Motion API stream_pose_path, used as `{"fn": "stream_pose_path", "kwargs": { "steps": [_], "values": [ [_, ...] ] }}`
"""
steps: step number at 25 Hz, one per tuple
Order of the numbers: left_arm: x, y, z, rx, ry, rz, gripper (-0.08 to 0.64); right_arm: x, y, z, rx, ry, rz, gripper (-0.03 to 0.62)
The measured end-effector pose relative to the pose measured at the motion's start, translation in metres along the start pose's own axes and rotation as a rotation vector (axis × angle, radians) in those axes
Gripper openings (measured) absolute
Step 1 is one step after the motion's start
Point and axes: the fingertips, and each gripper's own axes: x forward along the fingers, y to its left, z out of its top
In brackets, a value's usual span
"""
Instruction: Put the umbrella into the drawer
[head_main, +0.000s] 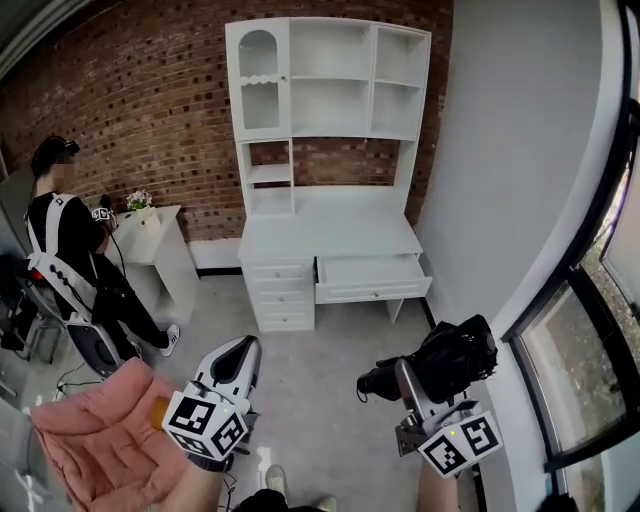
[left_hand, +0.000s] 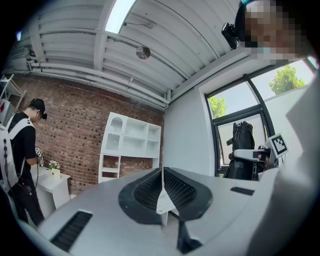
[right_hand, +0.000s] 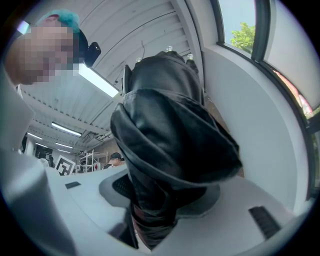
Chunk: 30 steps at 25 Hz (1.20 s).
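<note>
The right gripper (head_main: 408, 378) is gripping the umbrella (head_main: 448, 358), a black folded one, crosswise. Its jaws are standing wide and pressing on the bunched cloth. The left gripper (head_main: 238, 358) is carrying nothing, and its jaws are lying closed together. The drawer (head_main: 368, 276) is standing pulled out of the white table (head_main: 330, 235), well apart from both grippers across the floor.

Handling, as a judgement: the umbrella is probably light, with a stiff core under soft, slick folds that are yielding to pressure. The loose cloth is likely to slip or bulge. The hold is therefore best taken near the middle, over the shaft, firmly enough to bear on the ribs. Its length is calling for alignment with the drawer's long side on entry.
</note>
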Motion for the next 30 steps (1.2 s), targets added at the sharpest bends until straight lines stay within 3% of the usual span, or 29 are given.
{"fn": "stream_pose_path", "kwargs": {
  "steps": [5,13,21,30],
  "values": [
    [0.023,0.021,-0.007,0.01,-0.005,-0.02,0.017,0.03,-0.006,-0.013,0.003,0.016,-0.018,0.202],
    [0.092,0.104,-0.008,0.031,-0.032,-0.078,0.017,0.125,-0.004,-0.04,-0.028,0.028,-0.064,0.202],
    [0.165,0.169,-0.014,-0.015,-0.01,-0.173,0.017,0.209,-0.013,-0.055,-0.011,0.03,-0.139,0.202],
    [0.219,0.202,-0.029,-0.03,0.006,-0.17,0.017,0.271,-0.038,-0.074,0.009,0.051,-0.147,0.202]
  ]
}}
